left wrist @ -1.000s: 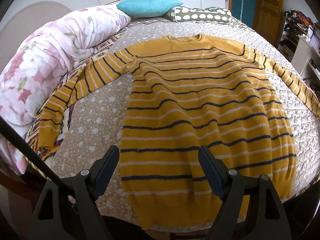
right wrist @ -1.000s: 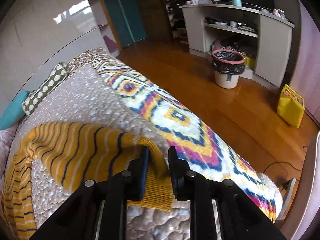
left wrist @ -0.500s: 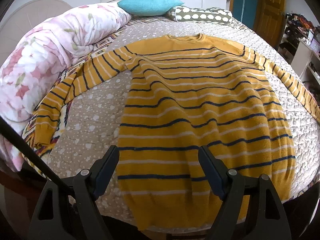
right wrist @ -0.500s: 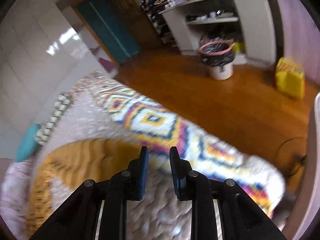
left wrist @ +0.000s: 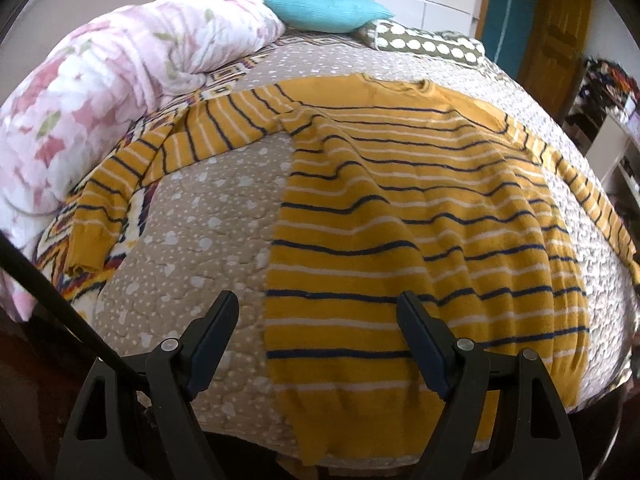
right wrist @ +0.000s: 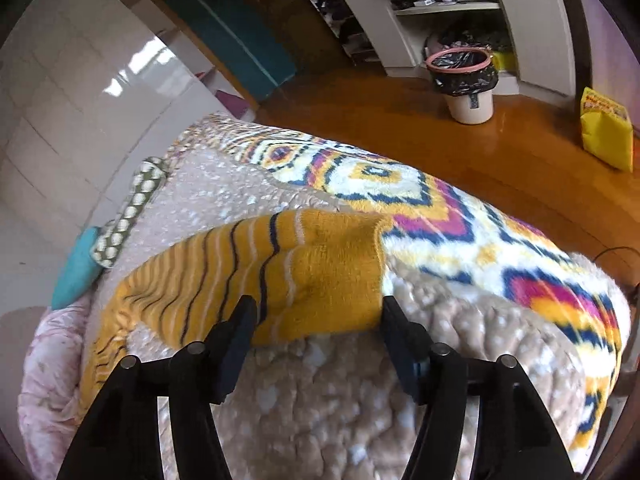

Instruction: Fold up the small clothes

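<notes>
A mustard-yellow sweater (left wrist: 420,216) with navy and white stripes lies flat, front up, on the bed (left wrist: 200,240), both sleeves spread out. My left gripper (left wrist: 318,336) is open and empty above the sweater's hem, at its lower left corner. In the right wrist view the right sleeve's cuff (right wrist: 320,272) lies on the bedspread, and my right gripper (right wrist: 316,328) is open with its fingers on either side of the cuff's near edge, holding nothing.
A pink floral duvet (left wrist: 100,88) is bunched along the bed's left side. A teal pillow (left wrist: 324,10) and a dotted pillow (left wrist: 424,42) sit at the head. A patterned blanket (right wrist: 460,216) drapes the bed's right edge. A bin (right wrist: 466,84) and shelves stand on the wooden floor.
My right gripper was shut on the sleeve cuff, let it go and now stands open over it. The left gripper has moved closer to the sweater's hem.
</notes>
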A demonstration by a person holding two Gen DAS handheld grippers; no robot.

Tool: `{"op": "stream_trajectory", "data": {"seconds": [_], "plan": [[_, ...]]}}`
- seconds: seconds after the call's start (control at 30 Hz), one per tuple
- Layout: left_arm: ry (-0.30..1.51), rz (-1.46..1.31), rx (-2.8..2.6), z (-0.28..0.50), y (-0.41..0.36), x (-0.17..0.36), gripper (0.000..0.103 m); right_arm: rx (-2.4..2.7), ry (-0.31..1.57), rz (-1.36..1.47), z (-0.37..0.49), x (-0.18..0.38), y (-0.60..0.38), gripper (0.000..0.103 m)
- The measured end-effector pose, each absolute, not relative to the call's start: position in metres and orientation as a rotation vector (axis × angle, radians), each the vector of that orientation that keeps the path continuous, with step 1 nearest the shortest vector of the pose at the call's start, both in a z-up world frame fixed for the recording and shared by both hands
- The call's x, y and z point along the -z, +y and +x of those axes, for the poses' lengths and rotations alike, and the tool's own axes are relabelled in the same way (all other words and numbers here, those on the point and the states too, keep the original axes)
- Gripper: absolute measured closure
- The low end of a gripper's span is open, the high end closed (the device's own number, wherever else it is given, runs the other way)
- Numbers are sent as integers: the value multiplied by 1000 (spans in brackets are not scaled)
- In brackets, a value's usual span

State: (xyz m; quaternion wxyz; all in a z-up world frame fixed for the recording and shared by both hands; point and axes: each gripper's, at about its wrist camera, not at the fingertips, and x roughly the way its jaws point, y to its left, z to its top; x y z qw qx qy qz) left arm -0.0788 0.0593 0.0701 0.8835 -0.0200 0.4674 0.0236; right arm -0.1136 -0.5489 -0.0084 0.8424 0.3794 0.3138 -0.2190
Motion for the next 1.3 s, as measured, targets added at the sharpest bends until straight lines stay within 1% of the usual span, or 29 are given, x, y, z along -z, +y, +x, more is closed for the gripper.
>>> {"op": "stream_trajectory", "data": {"seconds": [0.03, 0.07, 0.1, 0.13, 0.17, 0.23, 0.37, 0.47, 0.63, 0.73, 0.8, 0.87, 1.0, 1.1, 1.13, 1.23, 1.27, 1.3], "plan": [[971, -58, -51, -80, 65, -70, 23, 492, 659, 773, -107, 8, -550, 35], [967, -73, -53, -81, 70, -71, 23, 512, 664, 750, -101, 7, -552, 40], [963, -87, -56, -82, 75, -72, 23, 535, 676, 726, -95, 6, -552, 50], [956, -105, -60, -84, 83, -73, 23, 560, 691, 701, -89, 5, -553, 80], [950, -115, -63, -85, 88, -74, 23, 565, 714, 675, -79, 1, -554, 92], [933, -136, -75, -88, 102, -76, 23, 546, 717, 655, -68, -13, -549, 93], [894, -163, -101, -96, 128, -79, 23, 423, 663, 445, -33, -76, -488, 93], [873, -184, -120, -104, 149, -78, 23, 247, 630, 276, 7, -123, -402, 93], [842, -219, -157, -123, 187, -74, 23, -59, 648, 175, 70, -152, -258, 93], [828, -232, -199, -134, 209, -69, 22, -197, 688, 126, 97, -145, -183, 93], [821, -263, -215, -142, 227, -66, 22, -288, 738, 82, 117, -129, -128, 93], [817, -290, -229, -148, 239, -64, 22, -354, 801, 40, 135, -107, -81, 93], [806, -334, -256, -159, 261, -60, 22, -390, 909, -42, 158, -61, -23, 93], [799, -373, -275, -165, 277, -56, 22, -387, 954, -107, 167, -36, 1, 88], [794, -392, -283, -168, 284, -54, 22, -392, 955, -120, 168, -35, 8, 84], [788, -417, -310, -172, 295, -49, 22, -502, 929, -129, 157, -45, 35, 81], [789, -422, -321, -173, 299, -48, 22, -559, 920, -130, 153, -52, 44, 75], [789, -428, -332, -176, 303, -47, 22, -591, 902, -147, 147, -60, 52, 72]]}}
